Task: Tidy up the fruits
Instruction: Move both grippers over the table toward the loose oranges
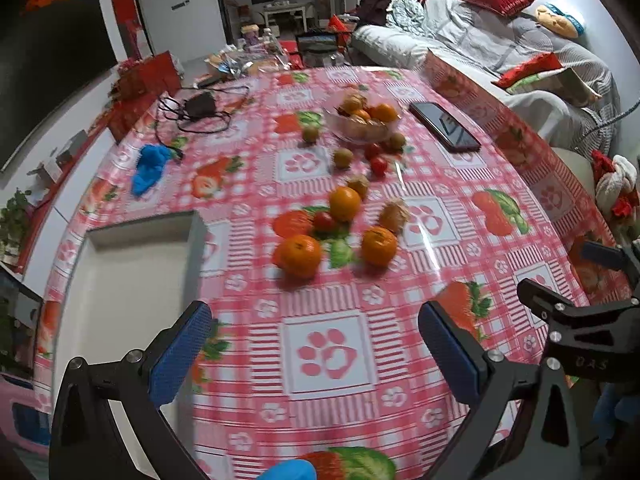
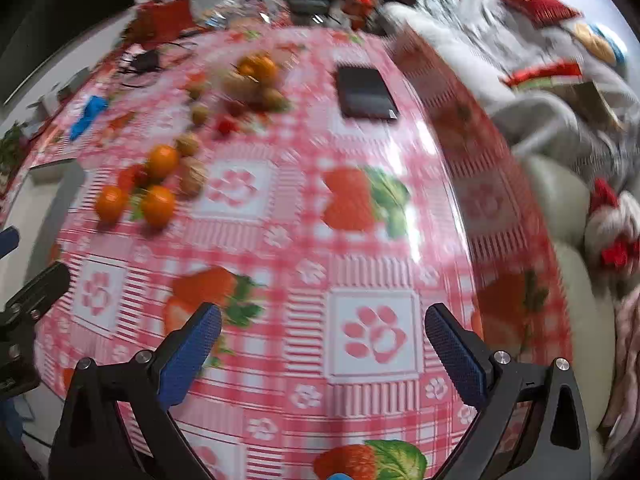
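Checked tablecloth (image 1: 328, 360) | left tool (image 1: 316, 344) wide open, empty | right tool (image 2: 324, 344) wide open, empty

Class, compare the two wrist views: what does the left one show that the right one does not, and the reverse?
Only the left view shows the left gripper, open, and the tray's inside. Only the right view shows the right gripper, open, and more of the white seat beside the table. Both share the oranges, the fruit bowl, the phone and the blue cloth.
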`<act>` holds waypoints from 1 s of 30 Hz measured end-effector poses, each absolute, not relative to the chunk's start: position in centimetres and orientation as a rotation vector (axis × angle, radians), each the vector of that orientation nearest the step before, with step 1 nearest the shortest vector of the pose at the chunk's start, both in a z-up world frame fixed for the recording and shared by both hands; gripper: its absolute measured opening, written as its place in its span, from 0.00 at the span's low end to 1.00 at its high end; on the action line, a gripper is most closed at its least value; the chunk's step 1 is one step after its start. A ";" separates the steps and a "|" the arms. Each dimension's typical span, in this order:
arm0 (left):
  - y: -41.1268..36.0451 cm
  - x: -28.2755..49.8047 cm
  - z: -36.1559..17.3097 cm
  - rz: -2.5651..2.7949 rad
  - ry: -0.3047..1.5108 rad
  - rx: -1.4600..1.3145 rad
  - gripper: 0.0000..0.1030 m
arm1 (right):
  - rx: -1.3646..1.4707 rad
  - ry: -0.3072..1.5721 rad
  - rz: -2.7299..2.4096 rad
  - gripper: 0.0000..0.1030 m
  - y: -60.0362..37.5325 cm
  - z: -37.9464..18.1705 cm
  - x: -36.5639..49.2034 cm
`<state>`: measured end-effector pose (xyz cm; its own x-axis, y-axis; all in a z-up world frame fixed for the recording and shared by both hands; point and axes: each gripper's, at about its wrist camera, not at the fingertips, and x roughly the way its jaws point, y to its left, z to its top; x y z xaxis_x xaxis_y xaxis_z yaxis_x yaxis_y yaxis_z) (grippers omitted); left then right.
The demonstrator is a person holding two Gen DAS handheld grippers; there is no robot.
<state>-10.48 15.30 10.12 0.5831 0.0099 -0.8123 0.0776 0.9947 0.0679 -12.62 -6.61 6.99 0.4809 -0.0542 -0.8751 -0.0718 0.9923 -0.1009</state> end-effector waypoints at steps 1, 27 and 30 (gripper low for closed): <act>15.8 -10.5 10.6 -0.033 0.940 0.099 1.00 | -0.140 1.059 0.022 0.99 -6.1 7.5 -12.4; 19.5 -5.2 8.0 0.040 1.040 0.135 1.00 | -0.118 1.045 0.103 0.99 -3.0 9.4 -5.6; 18.3 -4.3 5.3 0.037 1.073 0.145 1.00 | -0.092 1.116 0.122 0.99 -3.2 5.9 -5.7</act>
